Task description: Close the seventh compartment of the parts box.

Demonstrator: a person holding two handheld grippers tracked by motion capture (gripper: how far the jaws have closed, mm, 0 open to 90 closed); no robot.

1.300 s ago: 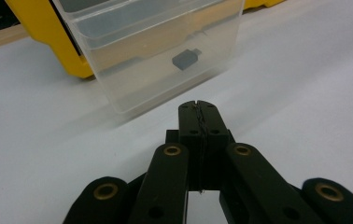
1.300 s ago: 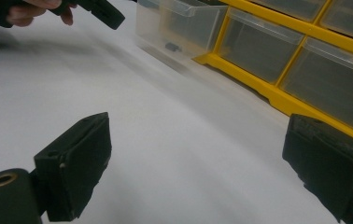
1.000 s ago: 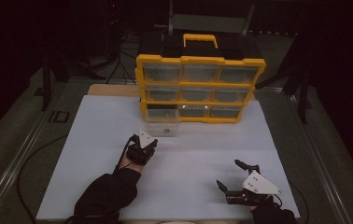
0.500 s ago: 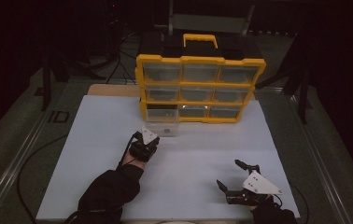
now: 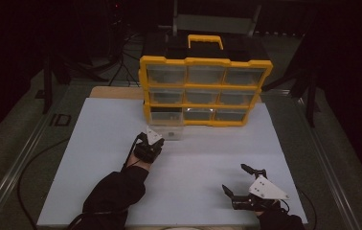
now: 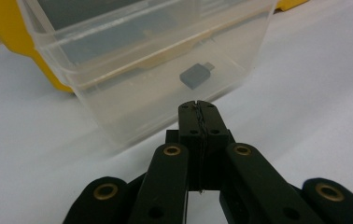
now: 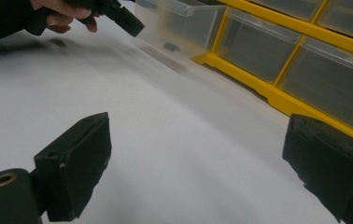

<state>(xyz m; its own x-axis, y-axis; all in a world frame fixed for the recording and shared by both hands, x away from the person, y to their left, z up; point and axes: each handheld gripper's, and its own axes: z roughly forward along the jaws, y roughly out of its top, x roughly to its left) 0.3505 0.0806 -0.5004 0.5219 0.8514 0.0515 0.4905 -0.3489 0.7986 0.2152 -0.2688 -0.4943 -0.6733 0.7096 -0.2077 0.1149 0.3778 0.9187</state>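
The left tongs (image 5: 153,142) are pressed together with nothing between them, their tips meeting just short of the front wall of a clear drawer (image 6: 151,70) that stands pulled out ahead of them on the white tabletop (image 5: 97,143); the shut tips, squared to that wall, suit a nudge or push on the drawer better than a grasp, which looks like the step in hand. Inside the drawer, beyond the tips and slightly to their right in the left gripper view, lies a small grey adapter (image 6: 195,74) flat on the drawer floor; it is apart from the walls and untouched. Behind the drawer rises the yellow organizer (image 5: 205,91), whose lower left bay (image 5: 164,114) stands open and dark, so the drawer most likely belongs there; whether it still rests partly in that bay cannot be told.

The right tongs (image 5: 243,184) are spread wide and hold nothing; they lie well apart from the drawer, near the person's edge of the tabletop, apparently parked so as to leave the left hand (image 7: 65,16) room to work; from the right gripper view the organizer's shut drawers sit far ahead between the open jaws.
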